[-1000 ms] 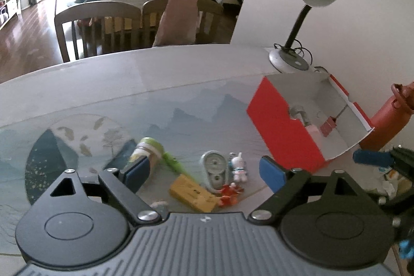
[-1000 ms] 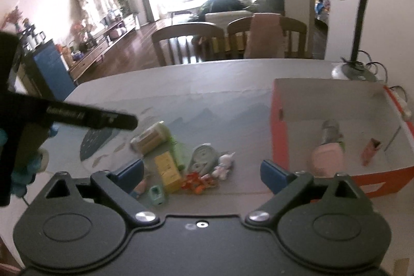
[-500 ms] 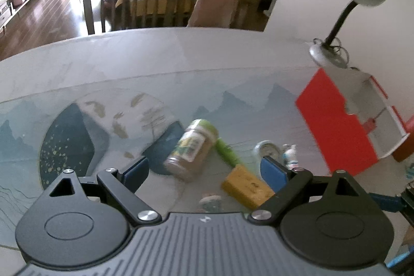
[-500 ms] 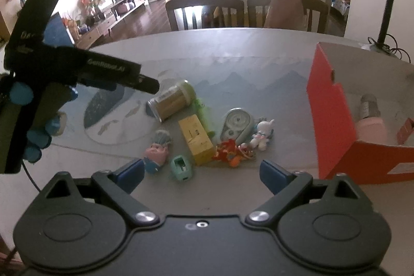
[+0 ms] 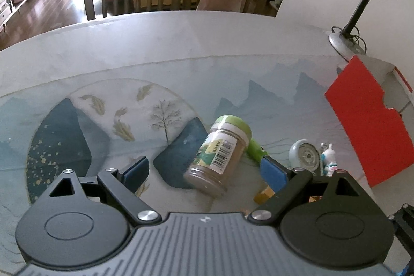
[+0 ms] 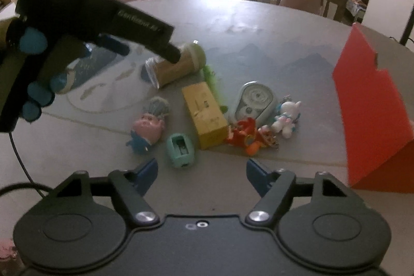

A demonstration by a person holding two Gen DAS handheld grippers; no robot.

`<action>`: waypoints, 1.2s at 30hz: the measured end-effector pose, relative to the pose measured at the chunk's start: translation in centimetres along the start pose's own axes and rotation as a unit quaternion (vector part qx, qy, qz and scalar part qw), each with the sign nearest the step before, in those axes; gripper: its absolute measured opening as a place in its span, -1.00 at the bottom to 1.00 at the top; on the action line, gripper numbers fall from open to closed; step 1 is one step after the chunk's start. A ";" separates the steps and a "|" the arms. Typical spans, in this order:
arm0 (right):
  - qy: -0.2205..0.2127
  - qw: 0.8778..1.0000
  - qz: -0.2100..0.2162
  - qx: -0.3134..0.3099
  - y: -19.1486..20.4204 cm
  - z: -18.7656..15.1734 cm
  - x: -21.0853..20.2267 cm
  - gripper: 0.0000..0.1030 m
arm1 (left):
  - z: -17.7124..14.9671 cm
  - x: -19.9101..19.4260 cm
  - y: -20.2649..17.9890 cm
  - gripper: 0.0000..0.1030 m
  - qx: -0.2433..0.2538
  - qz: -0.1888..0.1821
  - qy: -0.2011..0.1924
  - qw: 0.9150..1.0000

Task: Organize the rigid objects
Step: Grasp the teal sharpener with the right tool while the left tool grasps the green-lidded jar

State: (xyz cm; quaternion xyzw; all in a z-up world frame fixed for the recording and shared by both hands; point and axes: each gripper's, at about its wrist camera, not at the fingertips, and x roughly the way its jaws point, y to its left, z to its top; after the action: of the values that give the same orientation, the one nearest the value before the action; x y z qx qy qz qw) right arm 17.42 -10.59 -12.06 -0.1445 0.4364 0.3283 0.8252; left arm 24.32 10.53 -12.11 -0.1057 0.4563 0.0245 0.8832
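Jar [image 5: 218,158] nearer left claw [image 5: 205,172]

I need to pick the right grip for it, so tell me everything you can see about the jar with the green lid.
The jar is a clear, plastic-looking cylinder full of brown powder, with a pale green lid and a label bearing a barcode. It lies on its side on the printed table mat, lid pointing away. A green toy lies beside the lid and looks to touch it. The open left gripper hovers over it, not touching.
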 end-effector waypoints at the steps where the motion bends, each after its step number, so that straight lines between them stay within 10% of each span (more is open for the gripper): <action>1: 0.002 1.000 0.001 -0.004 0.1 0.0 0.3 0.40 | 0.0 0.3 0.0 0.81 0.002 0.001 0.001 1.000; 23: 0.008 0.998 0.007 -0.062 2.3 0.7 3.3 -0.28 | 0.2 4.1 -0.4 0.79 0.032 -0.011 0.012 0.999; 36: 0.001 0.998 0.002 -0.057 2.5 0.1 3.0 -0.42 | 0.0 4.7 -1.1 -0.02 0.043 -0.028 0.012 0.999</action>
State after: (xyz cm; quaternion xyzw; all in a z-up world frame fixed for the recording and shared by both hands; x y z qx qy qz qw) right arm 17.04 -7.41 -14.29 -0.1908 0.4180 0.3546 0.8144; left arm 27.15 9.22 -15.75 -0.0808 0.4640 -0.0212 0.8819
